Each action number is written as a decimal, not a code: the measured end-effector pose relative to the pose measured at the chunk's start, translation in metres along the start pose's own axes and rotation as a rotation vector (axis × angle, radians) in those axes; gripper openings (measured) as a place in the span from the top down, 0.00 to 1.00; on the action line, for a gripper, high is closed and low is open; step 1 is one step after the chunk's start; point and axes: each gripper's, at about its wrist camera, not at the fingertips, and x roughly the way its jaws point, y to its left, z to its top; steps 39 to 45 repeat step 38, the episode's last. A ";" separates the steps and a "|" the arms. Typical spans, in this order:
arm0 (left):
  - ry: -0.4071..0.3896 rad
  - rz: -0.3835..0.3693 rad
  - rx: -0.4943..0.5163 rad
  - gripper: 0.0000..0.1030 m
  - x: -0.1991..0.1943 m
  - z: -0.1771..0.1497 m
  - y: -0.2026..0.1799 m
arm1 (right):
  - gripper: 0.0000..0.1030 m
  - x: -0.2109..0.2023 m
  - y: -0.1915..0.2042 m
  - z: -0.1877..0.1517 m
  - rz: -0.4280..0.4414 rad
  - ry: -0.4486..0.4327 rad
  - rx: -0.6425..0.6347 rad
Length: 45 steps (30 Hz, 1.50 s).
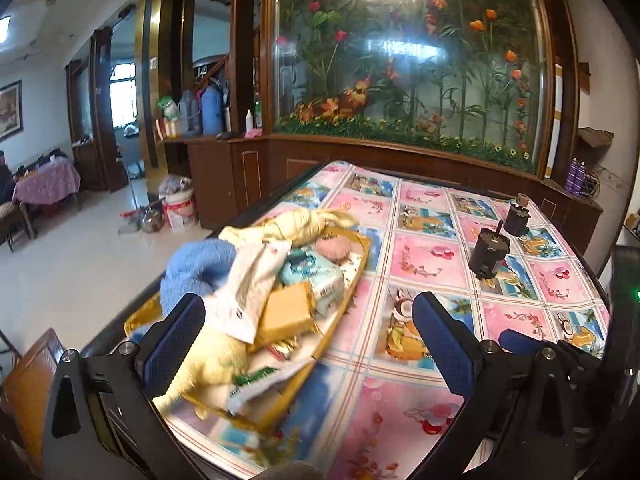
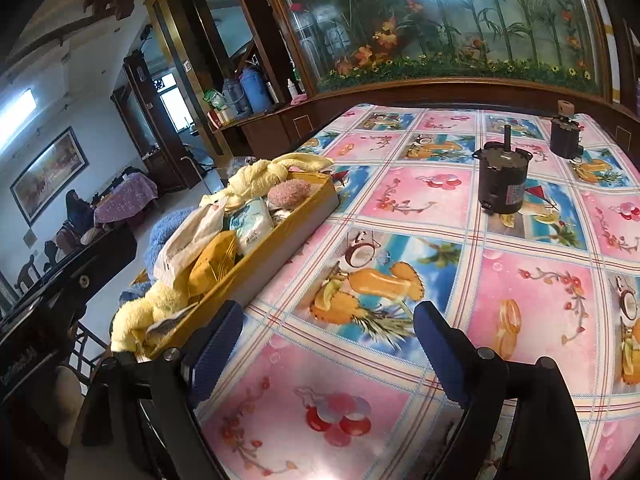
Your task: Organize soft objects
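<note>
Here, your left gripper (image 1: 308,340), jaws wide and empty, hangs nearer the heaped yellow tray (image 1: 352,284), which runs lengthwise ahead-left; your right gripper (image 2: 328,344) is equally open.

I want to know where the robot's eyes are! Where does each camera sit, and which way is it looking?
Left wrist: on the left gripper, fingers open, facing the tray of soft things.
Right wrist: on the right gripper, fingers open, facing the tablecloth; its tray lies left.
Both share the tray, the yellow towel and two black motors.
</note>
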 end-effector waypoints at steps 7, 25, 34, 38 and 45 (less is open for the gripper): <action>0.065 0.065 0.065 0.00 0.001 -0.015 -0.022 | 0.12 -0.011 0.001 -0.017 -0.026 -0.003 -0.041; 0.126 0.038 0.025 0.00 0.011 -0.022 -0.009 | 0.11 -0.005 0.018 -0.028 -0.047 0.029 -0.125; 0.162 0.029 -0.006 0.00 0.018 -0.026 0.004 | 0.11 0.002 0.022 -0.030 -0.055 0.062 -0.142; 0.177 0.030 -0.018 0.00 0.021 -0.027 0.009 | 0.11 0.006 0.022 -0.030 -0.055 0.080 -0.141; 0.177 0.030 -0.018 0.00 0.021 -0.027 0.009 | 0.11 0.006 0.022 -0.030 -0.055 0.080 -0.141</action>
